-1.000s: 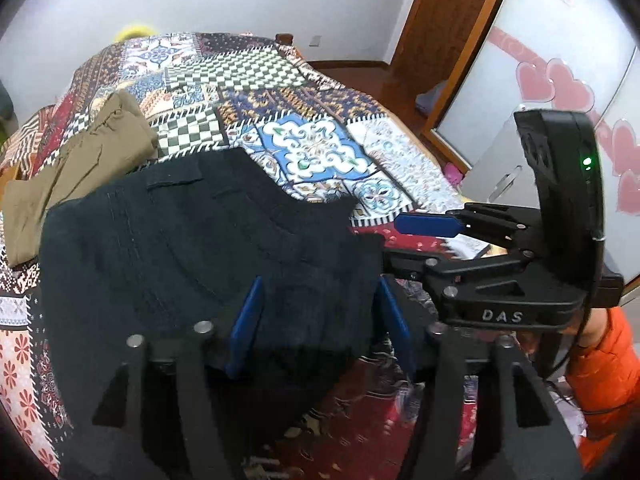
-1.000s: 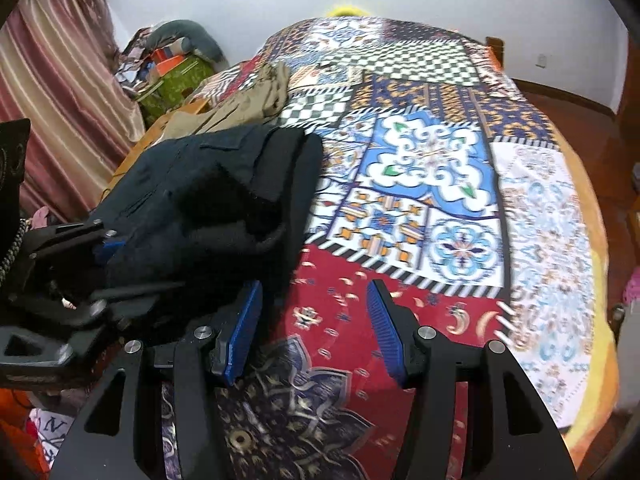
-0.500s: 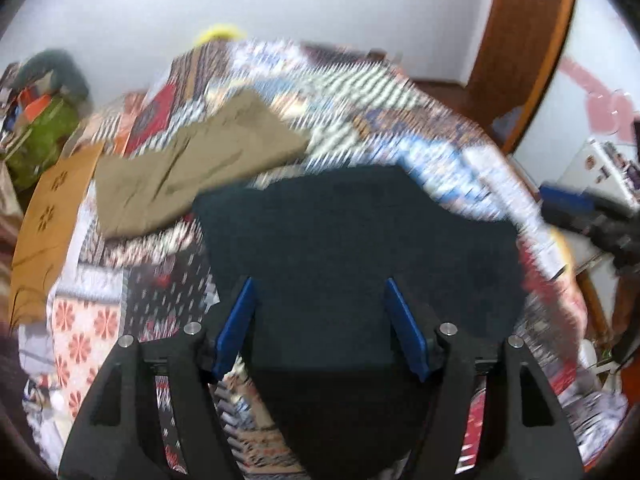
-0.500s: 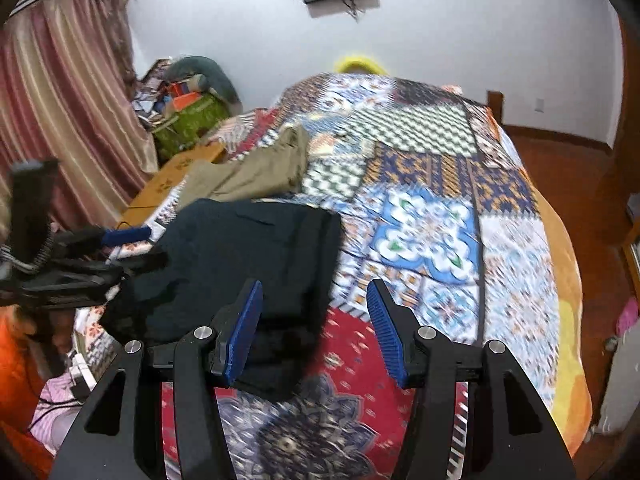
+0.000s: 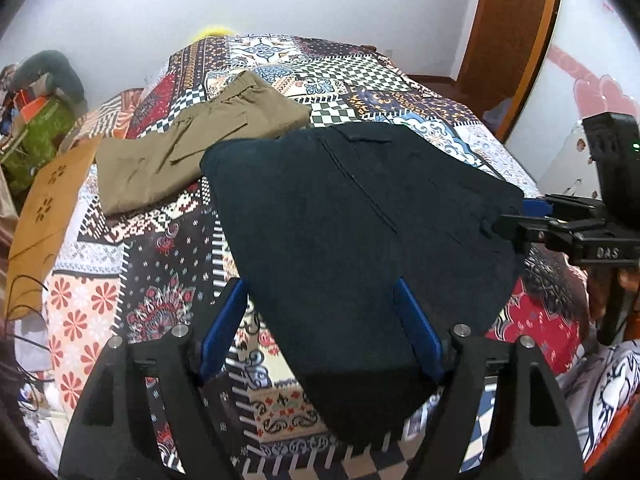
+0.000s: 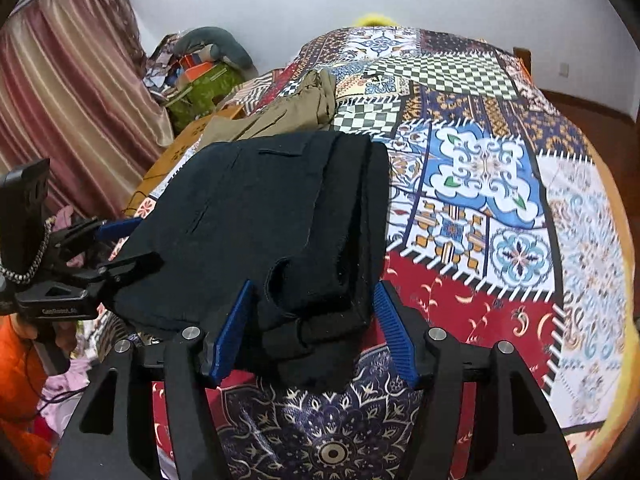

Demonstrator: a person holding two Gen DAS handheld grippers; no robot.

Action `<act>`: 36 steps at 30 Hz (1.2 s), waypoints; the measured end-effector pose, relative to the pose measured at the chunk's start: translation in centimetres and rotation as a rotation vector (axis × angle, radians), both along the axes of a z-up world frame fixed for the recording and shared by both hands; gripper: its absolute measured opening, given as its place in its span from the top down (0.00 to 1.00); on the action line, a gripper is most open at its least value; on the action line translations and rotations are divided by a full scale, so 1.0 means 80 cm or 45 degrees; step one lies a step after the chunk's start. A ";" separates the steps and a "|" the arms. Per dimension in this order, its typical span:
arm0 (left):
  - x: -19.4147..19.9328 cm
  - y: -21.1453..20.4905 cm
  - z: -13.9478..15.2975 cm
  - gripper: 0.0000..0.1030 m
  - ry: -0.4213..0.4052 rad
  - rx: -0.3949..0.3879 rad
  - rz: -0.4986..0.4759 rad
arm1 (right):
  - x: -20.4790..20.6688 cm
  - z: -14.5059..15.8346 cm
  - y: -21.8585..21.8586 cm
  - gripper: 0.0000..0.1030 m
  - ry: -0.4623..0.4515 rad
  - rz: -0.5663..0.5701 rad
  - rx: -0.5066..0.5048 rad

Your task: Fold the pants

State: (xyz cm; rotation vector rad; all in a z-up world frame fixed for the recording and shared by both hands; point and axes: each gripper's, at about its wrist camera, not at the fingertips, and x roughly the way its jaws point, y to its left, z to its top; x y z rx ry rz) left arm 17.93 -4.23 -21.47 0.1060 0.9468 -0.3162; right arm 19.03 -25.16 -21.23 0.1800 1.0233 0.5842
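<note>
While the black pants lie folded on the bed with both the left gripper and right gripper opening around slack edges, the fold could be dragged apart if cloth were snagged.

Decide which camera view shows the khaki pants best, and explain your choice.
The left wrist view shows the khaki pants best: they lie folded on the patchwork bedspread with their waistband visible. In the right wrist view, the black pants hide most of them, leaving a bunched strip.
</note>
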 end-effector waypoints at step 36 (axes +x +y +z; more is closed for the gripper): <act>0.265 0.020 -0.060 0.26 0.173 0.434 0.042 | -0.026 -0.005 -0.026 0.40 0.082 0.018 -0.144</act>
